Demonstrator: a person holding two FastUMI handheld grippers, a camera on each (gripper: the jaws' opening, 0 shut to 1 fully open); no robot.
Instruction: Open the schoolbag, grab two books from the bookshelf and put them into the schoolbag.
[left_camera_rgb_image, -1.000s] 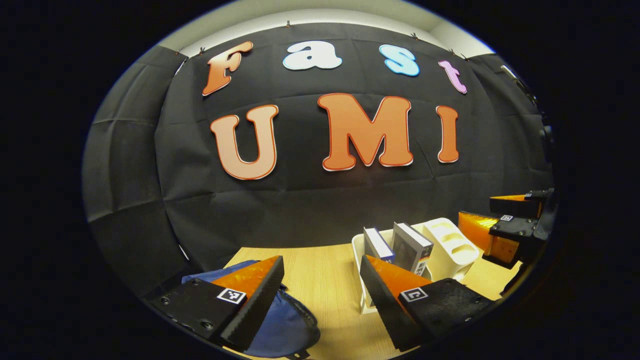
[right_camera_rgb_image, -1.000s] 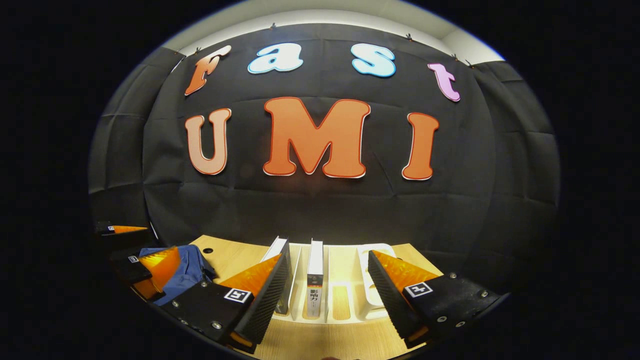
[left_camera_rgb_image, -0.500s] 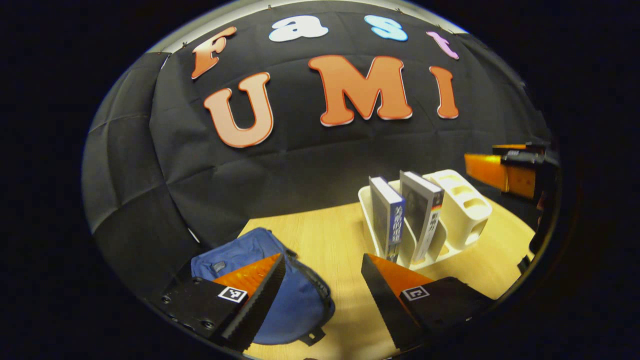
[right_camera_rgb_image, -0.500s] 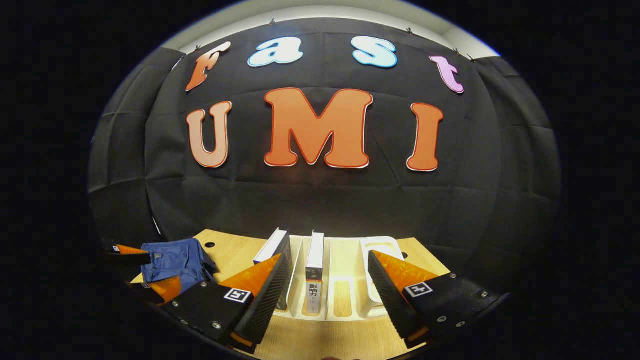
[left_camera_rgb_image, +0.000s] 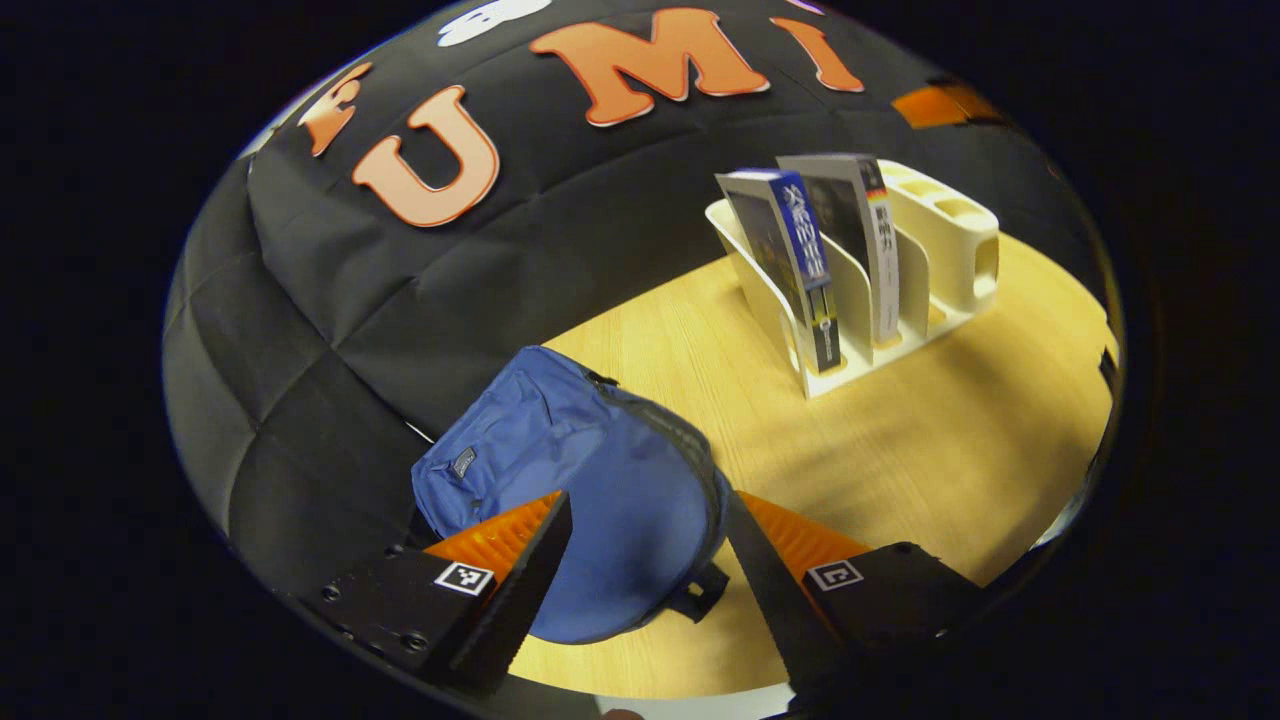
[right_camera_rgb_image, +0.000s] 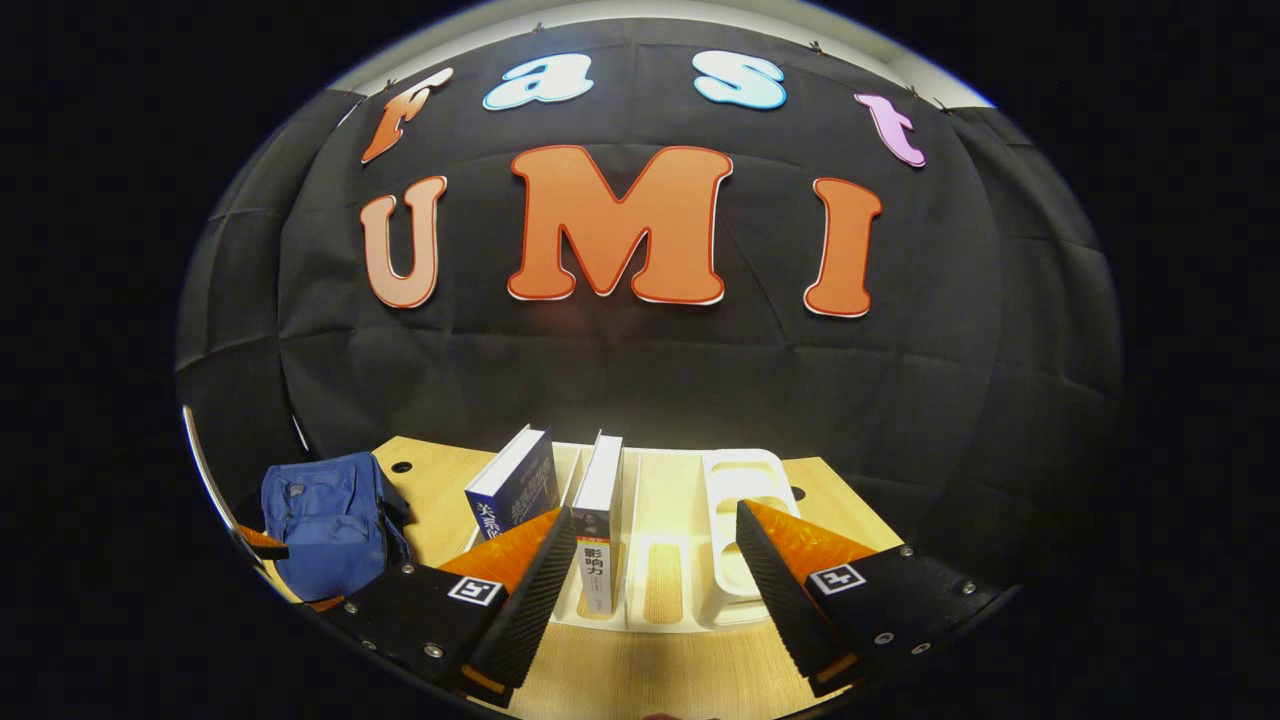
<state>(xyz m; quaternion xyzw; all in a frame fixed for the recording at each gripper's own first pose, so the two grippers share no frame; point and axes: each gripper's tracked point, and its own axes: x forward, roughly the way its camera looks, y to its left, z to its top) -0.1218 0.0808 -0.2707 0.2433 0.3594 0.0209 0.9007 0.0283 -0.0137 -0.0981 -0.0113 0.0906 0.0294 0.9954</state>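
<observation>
Blue cloth schoolbag (left_camera_rgb_image: 580, 490) lies zipped shut on the worktop (left_camera_rgb_image: 930, 440), so the left hand-held gripper (left_camera_rgb_image: 640, 590) hangs over it wide open and empty, while the right hand-held gripper (right_camera_rgb_image: 650, 590), open and empty, faces two books (right_camera_rgb_image: 598, 500) standing in the bookshelf (right_camera_rgb_image: 745, 480).

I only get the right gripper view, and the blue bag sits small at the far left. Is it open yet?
Observer: No. In the left gripper view the schoolbag lies flat, and its zip looks closed along the edge.
Operator: Is the other claw holding it?
Observer: No, the left gripper is open, poised over the bag's lower end.
Operator: Anything dangling off the bag?
Observer: A black strap buckle pokes out at its bottom edge.
</observation>
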